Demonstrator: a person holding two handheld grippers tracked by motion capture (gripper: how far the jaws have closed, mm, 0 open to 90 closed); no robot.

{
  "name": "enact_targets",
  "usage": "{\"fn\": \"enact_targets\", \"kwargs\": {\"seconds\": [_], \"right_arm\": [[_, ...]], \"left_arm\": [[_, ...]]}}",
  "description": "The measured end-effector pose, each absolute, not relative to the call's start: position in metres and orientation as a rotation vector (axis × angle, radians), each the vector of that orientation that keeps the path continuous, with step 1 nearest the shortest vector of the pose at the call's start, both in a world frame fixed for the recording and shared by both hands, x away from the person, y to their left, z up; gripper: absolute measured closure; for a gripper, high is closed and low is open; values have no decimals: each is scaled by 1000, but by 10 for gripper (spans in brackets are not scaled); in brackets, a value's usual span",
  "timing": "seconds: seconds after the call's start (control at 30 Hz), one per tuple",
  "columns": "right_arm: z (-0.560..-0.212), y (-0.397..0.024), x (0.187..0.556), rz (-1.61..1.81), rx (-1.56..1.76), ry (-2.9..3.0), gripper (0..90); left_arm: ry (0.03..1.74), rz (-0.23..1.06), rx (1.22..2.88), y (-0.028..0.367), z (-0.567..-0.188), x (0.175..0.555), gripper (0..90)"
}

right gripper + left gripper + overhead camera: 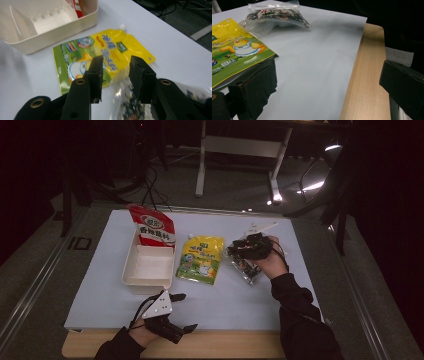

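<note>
I have the clear bag [130, 100] of dark bits near the bench's right edge, under my right claw [115, 72], whose jaws stand apart over its top edge, not pinching. The slick film could slip or tear. The cream tray [148, 270] holds one red pouch [152, 226]; the yellow pouch [201, 259] lies beside it. My left claw [184, 311] rests spread at the near edge.

The spouted pouch [105, 52] is yellow above and green below, printed with a cartoon figure in white and orange (seemingly an animal, though the print is small). The clear bag [277, 15] shows dark, speckled contents. The packet [152, 226] is red with a white label band. The box [148, 268] is cream, on a pale sheet [317, 65] over light wood [365, 82]. Both grippers' jaws are black.
</note>
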State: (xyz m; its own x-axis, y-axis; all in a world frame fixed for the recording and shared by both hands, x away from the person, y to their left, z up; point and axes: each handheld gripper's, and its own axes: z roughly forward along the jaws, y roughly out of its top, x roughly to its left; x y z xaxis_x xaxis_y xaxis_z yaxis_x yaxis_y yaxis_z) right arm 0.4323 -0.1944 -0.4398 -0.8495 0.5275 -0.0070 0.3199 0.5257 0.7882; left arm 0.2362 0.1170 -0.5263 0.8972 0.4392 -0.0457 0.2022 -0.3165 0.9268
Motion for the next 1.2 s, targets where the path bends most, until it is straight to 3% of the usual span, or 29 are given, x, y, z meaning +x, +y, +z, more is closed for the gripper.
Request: {"fn": "enact_targets", "kwargs": {"seconds": [0.4,0.77,1.2], "right_arm": [[-439,-263,430,1093,863,2458,632],[-439,-332,449,912,1119,2387,564],[-465,-368,472,779,1320,2362,547]], "left_arm": [[475,256,1907,116,-527,236,20],[482,258,1913,116,-528,236,20],[520,271,1912,121,-531,235,20]]}}
